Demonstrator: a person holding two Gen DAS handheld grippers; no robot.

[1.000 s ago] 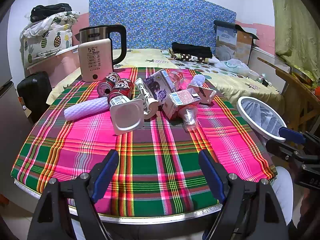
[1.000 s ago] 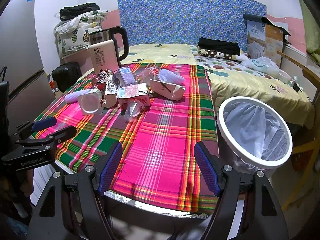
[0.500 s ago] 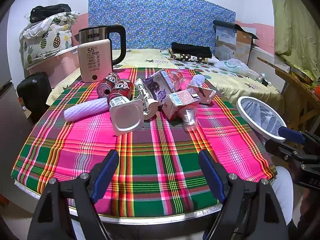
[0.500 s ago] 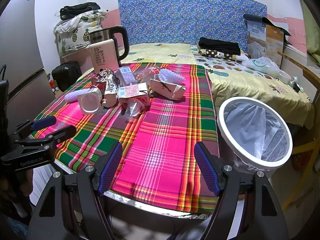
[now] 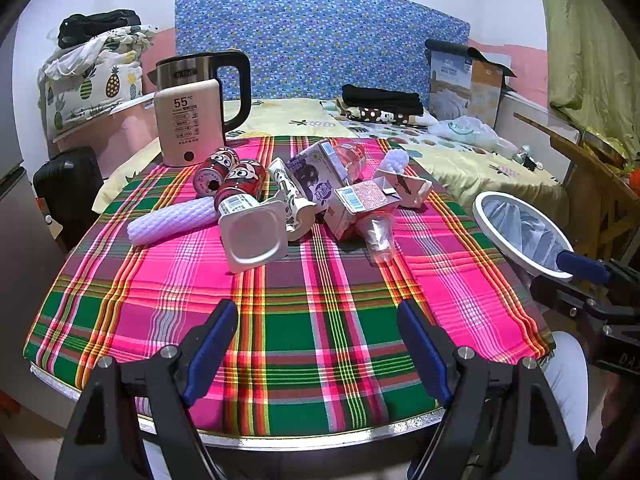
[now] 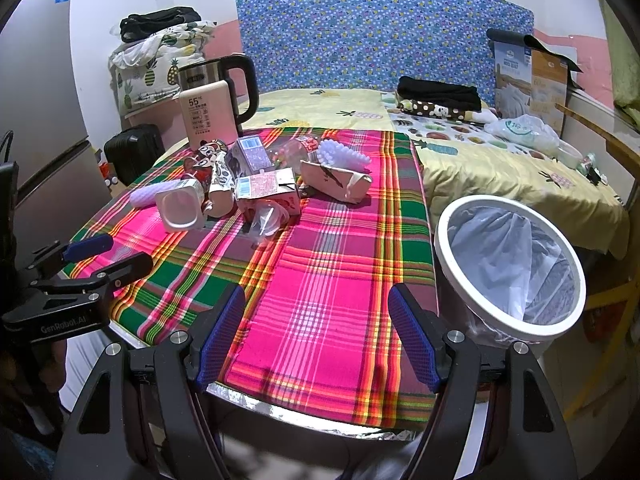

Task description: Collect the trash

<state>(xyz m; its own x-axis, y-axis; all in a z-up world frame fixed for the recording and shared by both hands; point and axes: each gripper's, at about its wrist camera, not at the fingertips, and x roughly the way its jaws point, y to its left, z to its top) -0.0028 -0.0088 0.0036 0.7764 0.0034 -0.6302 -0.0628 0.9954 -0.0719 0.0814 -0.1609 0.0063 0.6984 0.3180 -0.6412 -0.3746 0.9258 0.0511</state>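
1. Trash [image 5: 304, 196] is lying in a heap on the far half of the table [image 5: 280, 344], on the plaid cloth, well apart from both grippers.
2. White yogurt cup [image 5: 253, 240] is tipping on its side at the near edge of the heap, touching a red can [image 5: 242, 182] behind it.
3. Pink carton [image 5: 362, 204] is resting over a clear plastic cup [image 5: 378, 236]; a white foam sleeve [image 5: 172, 220] is lying to the left of the pile.
4. Left gripper [image 5: 318, 344] is hovering over the table's near edge, its jaws spread wide and gripping nothing.
5. Right gripper [image 6: 316, 336] is doing likewise, wide apart and empty, just beside the bin [image 6: 508, 326].
6. Bin is standing off the table's right side, lined with a bag.
7. Kettle [image 5: 192, 120] is sitting behind the heap.
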